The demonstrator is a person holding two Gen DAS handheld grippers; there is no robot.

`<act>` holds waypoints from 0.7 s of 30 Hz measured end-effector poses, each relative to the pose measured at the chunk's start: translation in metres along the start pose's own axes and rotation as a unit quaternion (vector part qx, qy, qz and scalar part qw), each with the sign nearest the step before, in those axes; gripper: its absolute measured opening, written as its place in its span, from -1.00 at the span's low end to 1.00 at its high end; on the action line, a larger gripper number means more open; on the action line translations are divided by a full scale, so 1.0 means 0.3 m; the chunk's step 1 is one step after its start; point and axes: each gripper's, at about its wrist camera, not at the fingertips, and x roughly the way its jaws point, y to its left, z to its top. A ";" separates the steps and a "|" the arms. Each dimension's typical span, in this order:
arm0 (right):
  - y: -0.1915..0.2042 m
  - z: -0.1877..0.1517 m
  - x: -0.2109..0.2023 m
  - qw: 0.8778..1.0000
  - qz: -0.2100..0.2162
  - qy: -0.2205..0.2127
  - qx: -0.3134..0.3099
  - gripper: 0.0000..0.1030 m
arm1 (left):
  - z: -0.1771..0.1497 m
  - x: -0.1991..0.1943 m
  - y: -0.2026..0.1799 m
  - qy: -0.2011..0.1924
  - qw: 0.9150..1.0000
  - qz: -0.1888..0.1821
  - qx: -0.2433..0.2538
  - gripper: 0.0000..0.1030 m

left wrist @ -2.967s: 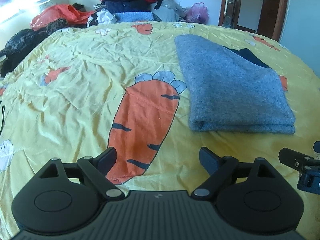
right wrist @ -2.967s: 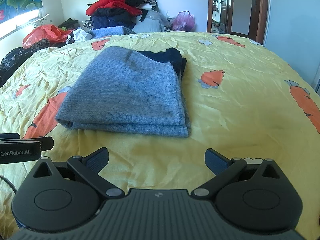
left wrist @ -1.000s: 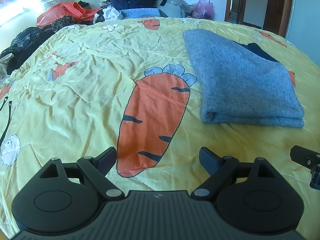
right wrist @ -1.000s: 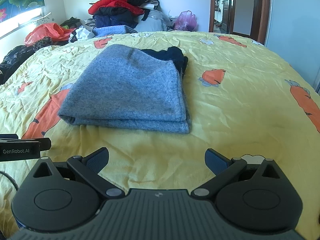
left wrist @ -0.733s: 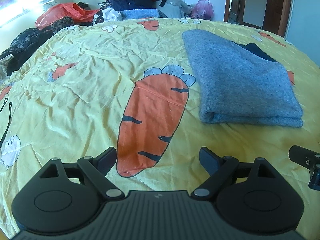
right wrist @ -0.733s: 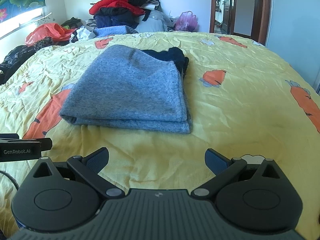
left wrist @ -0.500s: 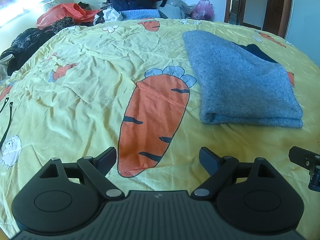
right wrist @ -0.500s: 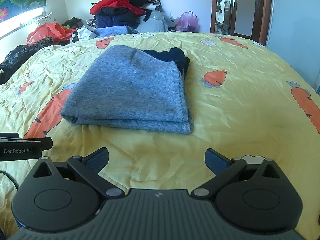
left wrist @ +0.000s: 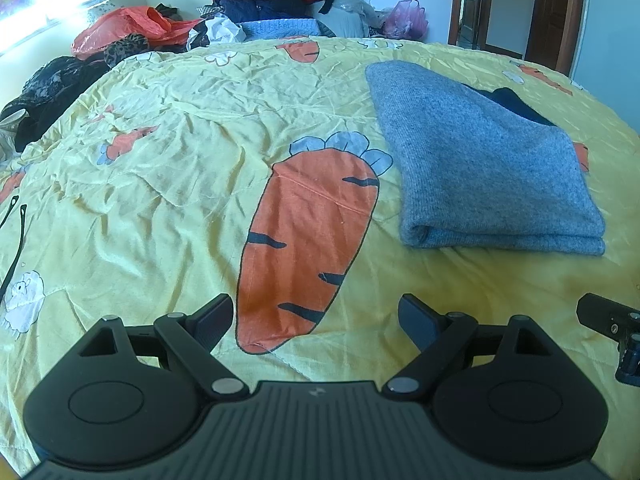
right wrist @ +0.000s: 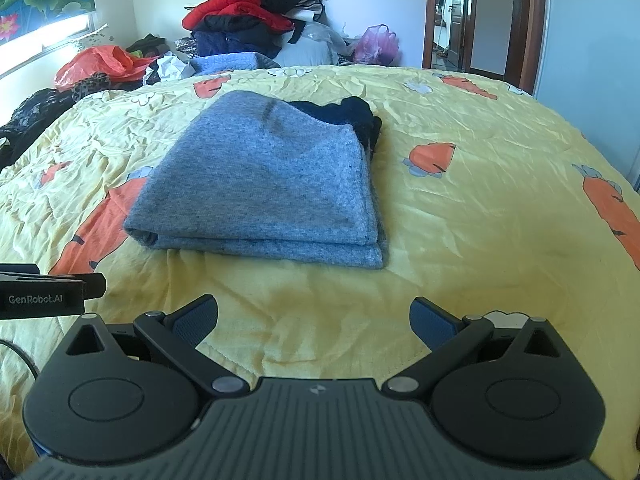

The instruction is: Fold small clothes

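Home bedroom, carrot-print bedspread (left wrist: 168, 168), heaped clothes (right wrist: 256, 24), wooden doorway (right wrist: 524, 20)

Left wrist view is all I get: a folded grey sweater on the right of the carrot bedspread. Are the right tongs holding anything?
Observer: No. The right wrist view shows the right tongs open and empty, short of the folded grey sweater's near edge.
Operator: What's the dark thing behind the sweater?
Observer: A navy garment, bunched up. It pokes out at the sweater's far right corner, and its right end is in full view here.
Operator: Is the sweater's right edge tidy?
Observer: Mostly. Two layers stack along it, with the lower layer sticking out slightly.
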 end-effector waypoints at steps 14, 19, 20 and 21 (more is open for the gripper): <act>-0.002 -0.003 -0.005 1.000 0.002 -0.001 -0.001 0.99 | 0.000 -0.005 0.003 0.001 1.000 0.003 0.000 0.75; -0.003 -0.004 -0.007 1.000 0.003 -0.001 -0.002 0.99 | 0.000 -0.024 0.005 -0.019 1.000 0.001 -0.002 0.75; -0.003 -0.003 -0.007 1.000 0.003 -0.002 -0.002 0.99 | 0.000 -0.031 0.004 -0.025 1.000 0.001 0.000 0.75; -0.003 -0.003 -0.008 1.000 0.004 -0.002 -0.002 0.99 | 0.002 -0.035 0.005 -0.028 1.000 0.000 0.002 0.75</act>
